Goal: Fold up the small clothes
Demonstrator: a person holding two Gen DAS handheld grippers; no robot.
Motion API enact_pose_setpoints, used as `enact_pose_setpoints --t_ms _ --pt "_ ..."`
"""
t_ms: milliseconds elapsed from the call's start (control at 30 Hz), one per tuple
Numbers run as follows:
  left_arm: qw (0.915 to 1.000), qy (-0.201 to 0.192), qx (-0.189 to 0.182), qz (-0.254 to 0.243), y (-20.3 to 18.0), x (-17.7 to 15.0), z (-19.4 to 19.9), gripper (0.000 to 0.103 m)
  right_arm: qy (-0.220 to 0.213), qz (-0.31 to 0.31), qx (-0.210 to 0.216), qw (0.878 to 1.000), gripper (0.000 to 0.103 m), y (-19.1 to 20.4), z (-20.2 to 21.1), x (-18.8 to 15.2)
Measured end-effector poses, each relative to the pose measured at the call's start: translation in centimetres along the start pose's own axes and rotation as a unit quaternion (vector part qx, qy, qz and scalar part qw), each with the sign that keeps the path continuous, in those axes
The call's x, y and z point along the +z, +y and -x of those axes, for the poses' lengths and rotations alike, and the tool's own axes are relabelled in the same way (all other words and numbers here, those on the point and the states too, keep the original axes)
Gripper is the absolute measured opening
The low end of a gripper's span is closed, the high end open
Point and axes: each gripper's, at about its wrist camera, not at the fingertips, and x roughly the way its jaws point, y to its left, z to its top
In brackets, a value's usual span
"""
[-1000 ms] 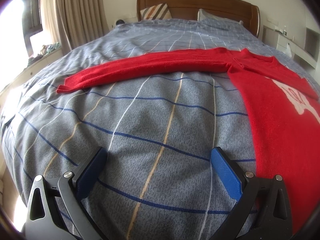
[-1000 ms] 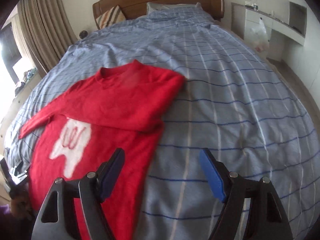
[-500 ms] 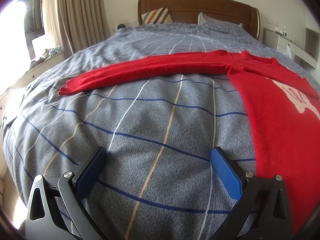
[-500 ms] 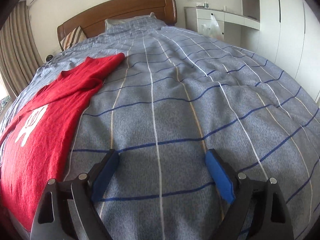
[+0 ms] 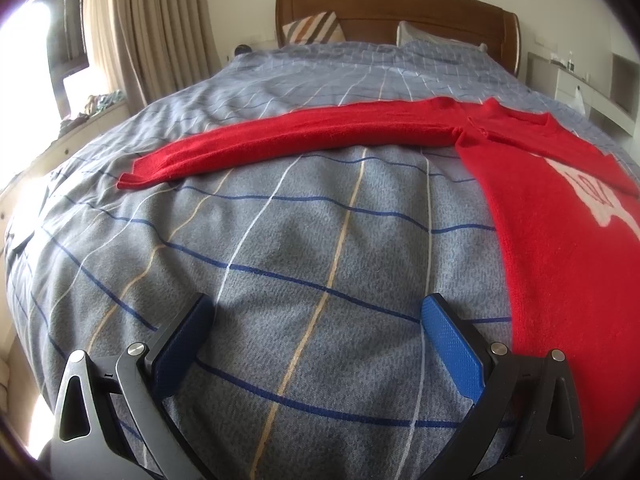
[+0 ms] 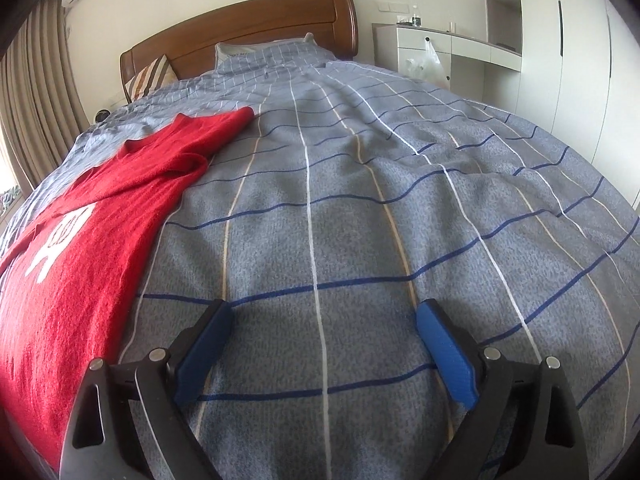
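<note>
Sweater (image 5: 560, 216), red, flat on grey checked bedspread (image 5: 304, 240), one sleeve (image 5: 288, 140) stretched out leftward. Left gripper (image 5: 316, 320) spread wide, empty, over bare bedspread with sweater body just to its right. Right gripper (image 6: 324, 320) likewise wide and empty, sweater (image 6: 80, 248) off to its left.

No text can be read; the white motif on the red sweater (image 5: 560, 216) (image 6: 80, 248) is too distorted to make out.
</note>
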Motion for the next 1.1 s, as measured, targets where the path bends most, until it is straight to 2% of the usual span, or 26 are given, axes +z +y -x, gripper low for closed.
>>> enact_pose_setpoints --t_ms 1100 --pt "0.9994 0.021 -0.029 0.005 0.80 0.06 0.47 0.103 -0.001 0.000 0.000 1.000 0.094 0.05 0.02 -0.03"
